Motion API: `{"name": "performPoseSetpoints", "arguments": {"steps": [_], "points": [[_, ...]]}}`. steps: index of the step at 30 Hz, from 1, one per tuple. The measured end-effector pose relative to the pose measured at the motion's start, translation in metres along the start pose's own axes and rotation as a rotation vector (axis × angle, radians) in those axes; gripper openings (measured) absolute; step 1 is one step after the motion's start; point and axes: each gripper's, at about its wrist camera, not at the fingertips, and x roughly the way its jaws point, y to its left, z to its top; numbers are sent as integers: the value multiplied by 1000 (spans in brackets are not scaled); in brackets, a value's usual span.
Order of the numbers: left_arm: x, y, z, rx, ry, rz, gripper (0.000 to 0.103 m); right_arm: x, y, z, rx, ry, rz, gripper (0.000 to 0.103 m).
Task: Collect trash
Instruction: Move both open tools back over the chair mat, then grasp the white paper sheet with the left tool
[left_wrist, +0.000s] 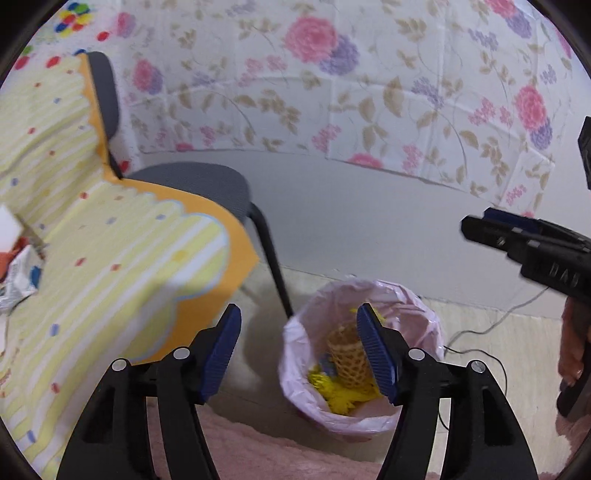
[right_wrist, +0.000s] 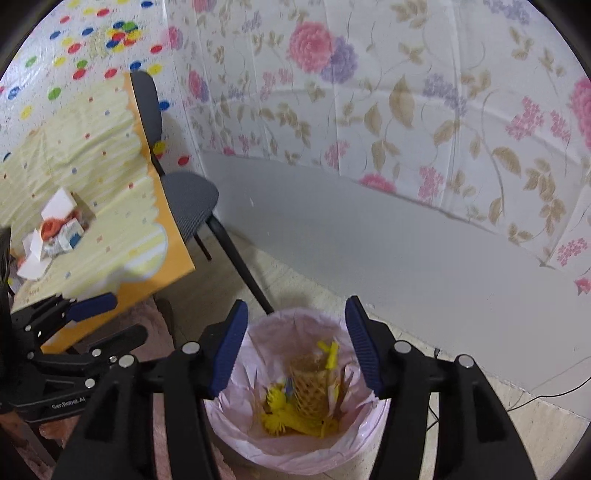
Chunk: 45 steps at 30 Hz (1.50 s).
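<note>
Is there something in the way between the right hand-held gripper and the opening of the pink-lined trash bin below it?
Nothing visible. The right hand-held gripper is open and empty above the round trash bin with pink plastic liner, whose mouth is uncovered. Yellow scraps and a tan mesh sleeve lie inside.

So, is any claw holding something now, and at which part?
Nothing is held. The left claw and right claw are both open and empty above the trash bin.
</note>
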Motion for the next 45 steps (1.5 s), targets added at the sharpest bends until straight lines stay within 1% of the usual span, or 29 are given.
{"name": "performPoseSetpoints", "arguments": {"steps": [5,11,15,21,26,30,34,39,43,45], "points": [[-33,30,-1,-71,-53,59,66,-18,18,18,-26,-67,40,54],[-74,73,-11,-177,-105,130,66,-20,57,31,-92,-81,124,54],[-95,101,-24,-245,-119,201,66,-11,93,34,-145,-61,197,54],[-117,142,-46,-355,-114,312,67,11,155,35,-255,-9,305,54],[-134,173,-61,-419,-115,405,67,28,205,39,-348,14,383,55],[-149,199,-71,-467,-114,482,67,41,234,44,-393,28,428,59],[-158,223,-79,-513,-112,546,68,53,255,50,-421,24,454,64],[-162,251,-87,-578,-113,589,68,64,277,64,-436,14,483,67],[-158,270,-88,-616,-123,598,68,70,296,73,-455,3,504,68],[-149,285,-88,-649,-115,597,68,74,307,76,-461,-2,514,68]]}}
